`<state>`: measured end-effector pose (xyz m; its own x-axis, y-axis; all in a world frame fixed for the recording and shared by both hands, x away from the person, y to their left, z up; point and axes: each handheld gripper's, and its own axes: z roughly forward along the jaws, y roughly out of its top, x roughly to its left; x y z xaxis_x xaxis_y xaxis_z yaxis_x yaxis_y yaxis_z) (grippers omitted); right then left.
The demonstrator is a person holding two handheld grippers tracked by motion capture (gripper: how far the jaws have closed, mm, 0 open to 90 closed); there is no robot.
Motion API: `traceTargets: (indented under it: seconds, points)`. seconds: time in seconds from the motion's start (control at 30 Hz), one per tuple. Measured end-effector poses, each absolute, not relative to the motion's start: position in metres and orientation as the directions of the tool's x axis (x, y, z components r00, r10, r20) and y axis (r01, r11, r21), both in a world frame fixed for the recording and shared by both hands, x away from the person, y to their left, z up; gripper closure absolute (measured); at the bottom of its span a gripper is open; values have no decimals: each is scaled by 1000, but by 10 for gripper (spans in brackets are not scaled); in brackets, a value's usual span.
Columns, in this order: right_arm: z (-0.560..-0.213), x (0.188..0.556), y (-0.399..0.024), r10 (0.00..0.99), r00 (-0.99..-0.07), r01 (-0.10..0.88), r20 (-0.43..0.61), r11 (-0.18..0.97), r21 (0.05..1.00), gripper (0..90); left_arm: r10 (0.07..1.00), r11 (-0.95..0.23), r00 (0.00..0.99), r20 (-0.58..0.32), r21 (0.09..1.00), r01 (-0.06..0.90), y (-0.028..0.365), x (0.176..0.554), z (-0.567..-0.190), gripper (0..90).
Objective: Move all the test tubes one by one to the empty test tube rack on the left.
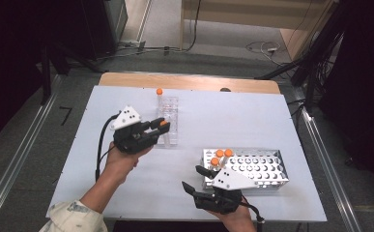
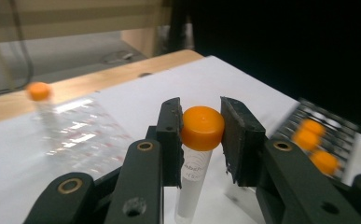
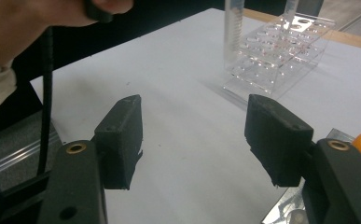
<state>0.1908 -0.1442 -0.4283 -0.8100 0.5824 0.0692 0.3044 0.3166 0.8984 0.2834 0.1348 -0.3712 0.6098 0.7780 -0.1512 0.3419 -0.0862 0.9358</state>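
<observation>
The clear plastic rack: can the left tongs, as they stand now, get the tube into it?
Probably yes. The left tongs grip the orange-capped tube right beside the clear plastic rack, with nothing between; one tube occupies its far end.

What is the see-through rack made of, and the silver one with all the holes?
The see-through rack looks like clear glossy plastic, since the table shows through it. The silver rack looks like matte perforated sheet metal, pale grey with punched round holes.

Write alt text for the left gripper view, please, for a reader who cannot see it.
The left gripper grips an orange-capped tube by its cap, above a white table. A clear rack with one capped tube stands blurred at the left, and a metal rack with three orange caps at the right.
</observation>
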Motion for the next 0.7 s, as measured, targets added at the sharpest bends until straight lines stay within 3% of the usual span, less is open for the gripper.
traceTargets:
  seconds: [0.37, 0.7]
  points:
    - [-429, 191, -146, 575, -815, 309, 76, 319, 896, 323, 870, -37, 468, -152, 929, 369, 150, 348, -372, 710]
    - [-432, 193, -142, 571, -816, 335, 93, 336, 880, 192, 902, 8, 404, -156, 938, 345, 150, 379, -371, 710]
